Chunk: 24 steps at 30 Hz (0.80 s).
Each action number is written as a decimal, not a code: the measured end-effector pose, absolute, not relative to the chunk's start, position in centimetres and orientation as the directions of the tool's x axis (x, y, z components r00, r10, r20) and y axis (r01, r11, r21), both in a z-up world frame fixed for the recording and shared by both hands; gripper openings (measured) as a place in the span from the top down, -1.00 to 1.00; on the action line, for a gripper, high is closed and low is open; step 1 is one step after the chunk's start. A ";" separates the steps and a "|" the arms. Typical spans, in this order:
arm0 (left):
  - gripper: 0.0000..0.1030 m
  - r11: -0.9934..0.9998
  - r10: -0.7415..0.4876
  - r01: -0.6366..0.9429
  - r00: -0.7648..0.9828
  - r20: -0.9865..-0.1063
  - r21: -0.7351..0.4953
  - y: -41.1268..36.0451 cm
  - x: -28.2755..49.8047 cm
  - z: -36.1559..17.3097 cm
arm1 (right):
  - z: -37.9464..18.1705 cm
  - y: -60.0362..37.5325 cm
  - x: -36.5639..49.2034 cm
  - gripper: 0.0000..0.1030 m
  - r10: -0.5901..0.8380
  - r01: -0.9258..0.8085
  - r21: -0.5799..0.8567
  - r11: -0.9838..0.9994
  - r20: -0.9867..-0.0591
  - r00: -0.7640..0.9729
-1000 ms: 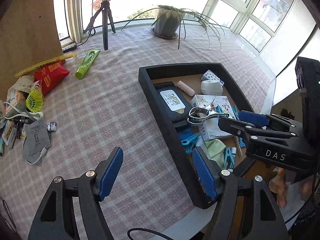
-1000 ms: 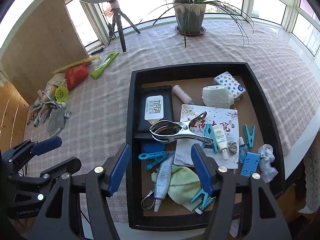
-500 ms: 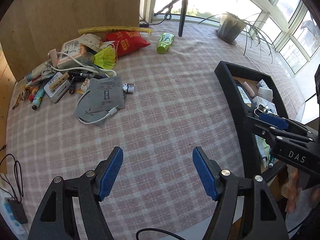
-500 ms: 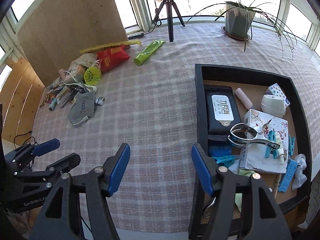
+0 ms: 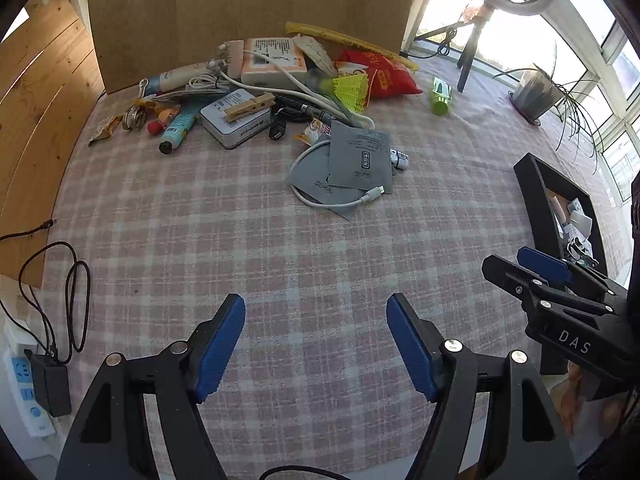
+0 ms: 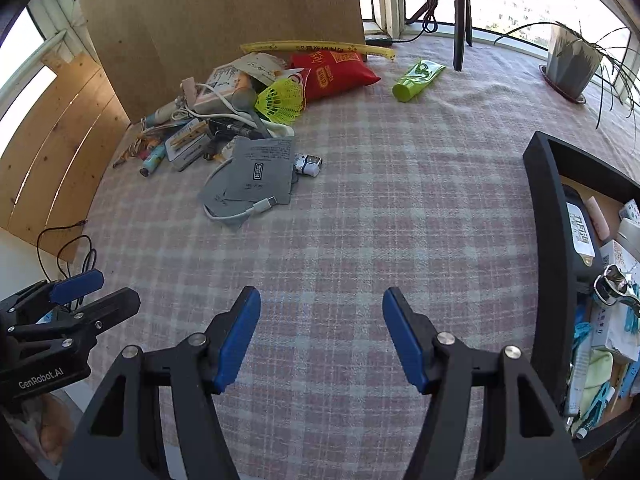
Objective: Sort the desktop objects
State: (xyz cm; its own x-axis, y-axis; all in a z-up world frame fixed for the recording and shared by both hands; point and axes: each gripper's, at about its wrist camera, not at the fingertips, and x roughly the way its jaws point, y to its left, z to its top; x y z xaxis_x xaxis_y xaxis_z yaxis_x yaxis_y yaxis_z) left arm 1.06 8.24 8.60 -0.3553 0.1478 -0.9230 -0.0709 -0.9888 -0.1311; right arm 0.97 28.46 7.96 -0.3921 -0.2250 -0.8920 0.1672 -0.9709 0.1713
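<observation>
Hovering over bare pink checked tablecloth, the left gripper and right gripper both hold blue-padded jaws apart, empty. A heap of unsorted clutter fills the upper left of each frame. The black rectangular tray sits at the right edge.

1. Left wrist cam: low over the checked tablecloth, looking forward between its own fingers toward the clutter pile at the far board.
2. Right wrist cam: same heading, sitting further right; black tray close at its right edge.
3. Overlap: pile, cloth, tray, tripod, potted plant. Each cam catches the other gripper at its frame edge.
</observation>
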 end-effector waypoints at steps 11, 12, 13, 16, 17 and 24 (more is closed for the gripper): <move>-0.47 -0.988 0.152 -0.059 -0.387 -0.910 -0.140 6.7 1.4 7.8 | 6.7 26.0 0.8 -0.22 -0.234 0.190 0.173 -0.967 -0.898 -0.372; -0.47 -0.989 0.148 -0.055 -0.394 -0.907 -0.137 6.7 1.5 7.8 | 6.6 26.0 0.8 -0.22 -0.237 0.187 0.178 -0.966 -0.899 -0.368; -0.47 -0.990 0.143 -0.052 -0.398 -0.906 -0.133 6.7 1.4 7.8 | 6.5 26.0 0.7 -0.22 -0.240 0.186 0.181 -0.966 -0.899 -0.366; -0.47 -0.990 0.141 -0.050 -0.398 -0.907 -0.132 6.7 1.3 7.5 | 6.1 25.8 0.7 -0.22 -0.230 0.189 0.170 -0.967 -0.903 -0.364; -0.48 -0.991 0.136 -0.043 -0.400 -0.906 -0.130 6.7 1.3 7.5 | 6.0 25.8 0.8 -0.22 -0.226 0.190 0.166 -0.968 -0.905 -0.361; -0.49 -0.989 0.142 -0.022 -0.371 -0.918 -0.144 6.4 1.0 6.6 | 5.6 26.2 0.7 -0.22 -0.219 0.179 0.164 -0.970 -0.910 -0.352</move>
